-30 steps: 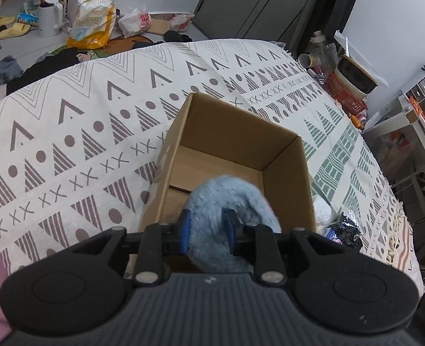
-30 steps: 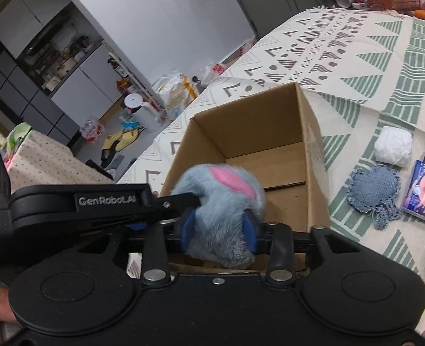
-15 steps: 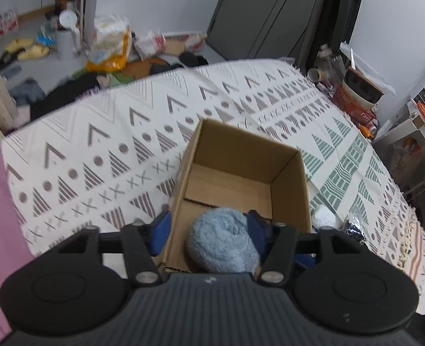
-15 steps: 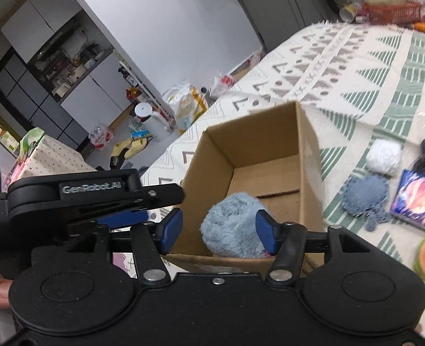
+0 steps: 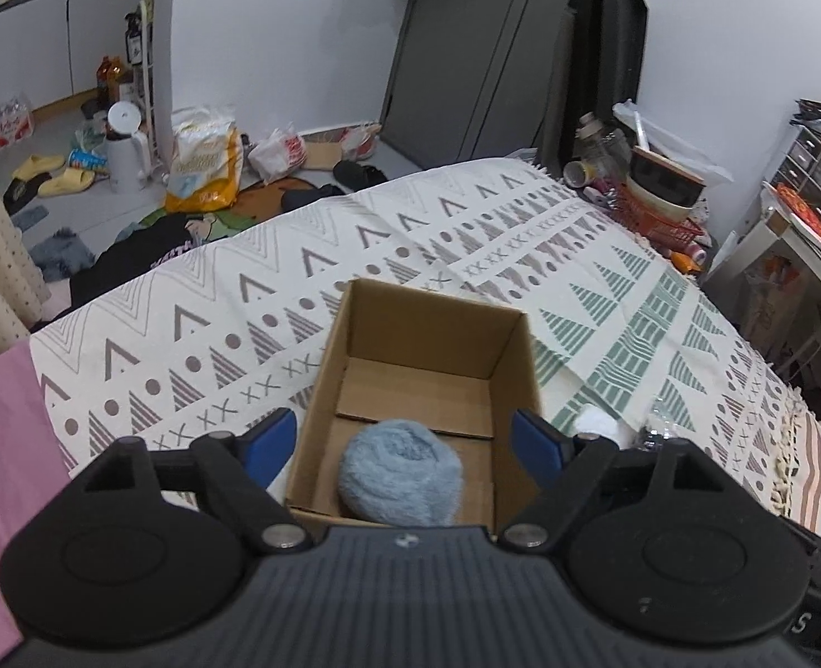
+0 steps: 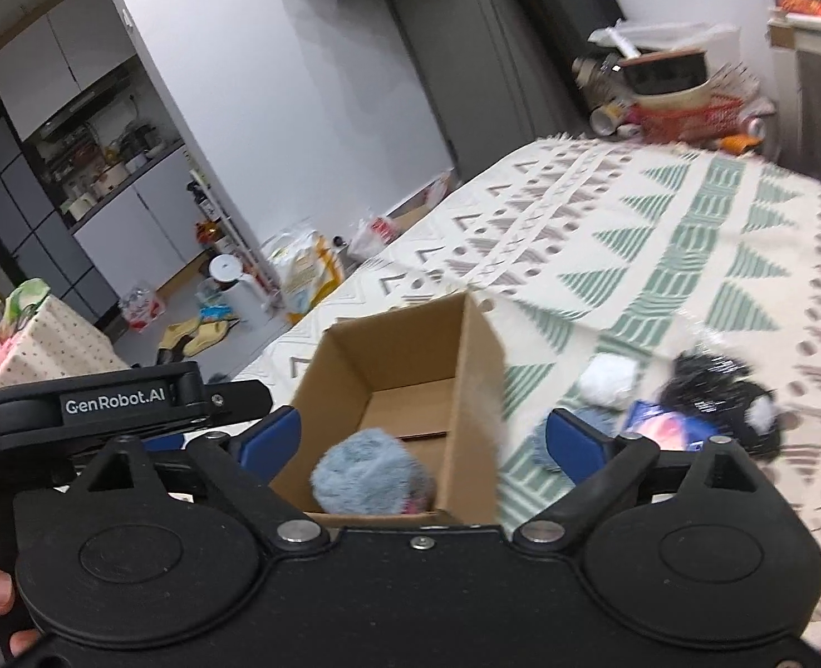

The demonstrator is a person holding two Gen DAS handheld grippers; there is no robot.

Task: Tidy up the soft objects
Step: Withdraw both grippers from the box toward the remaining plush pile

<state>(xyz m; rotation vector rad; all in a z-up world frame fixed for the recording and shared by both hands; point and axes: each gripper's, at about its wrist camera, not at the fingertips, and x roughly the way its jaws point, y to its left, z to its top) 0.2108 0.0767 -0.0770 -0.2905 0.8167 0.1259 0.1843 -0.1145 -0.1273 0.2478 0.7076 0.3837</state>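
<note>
Left wrist view: the left gripper (image 5: 404,442) stands with its blue-padded fingers (image 5: 268,440) spread wide, holding nothing. They straddle the near end of an open cardboard box (image 5: 513,359), one pad outside each side wall. The box sits on a patterned cloth (image 5: 187,328) printed with triangles, dots and crosses. A fluffy blue plush (image 5: 400,472) lies on the box floor against the near wall, clear of both pads. A white soft object (image 5: 599,423) shows partly just right of the box, behind the right finger. Beyond the cloth's far edge, the floor carries yellow slippers (image 5: 54,178), a white kettle (image 5: 126,147) and a yellow bag (image 5: 207,167).

Right wrist view: the right gripper (image 6: 421,440) also has its fingers (image 6: 577,442) spread wide and empty, the left pad near the box's (image 6: 477,384) left corner, the right pad out over the cloth (image 6: 688,234). The blue plush (image 6: 371,479) rests inside the box at its near end; a trace of pink shows at its lower right. Right of the box on the cloth lie a white puff (image 6: 610,381), a blue-grey soft piece (image 6: 544,445) partly hidden by the right finger, a colourful flat packet (image 6: 666,428) and a black fluffy item (image 6: 716,389), somewhat blurred. The left gripper's body (image 6: 115,406), marked GenRobot.AI, sits at the left, beside the box.
</note>
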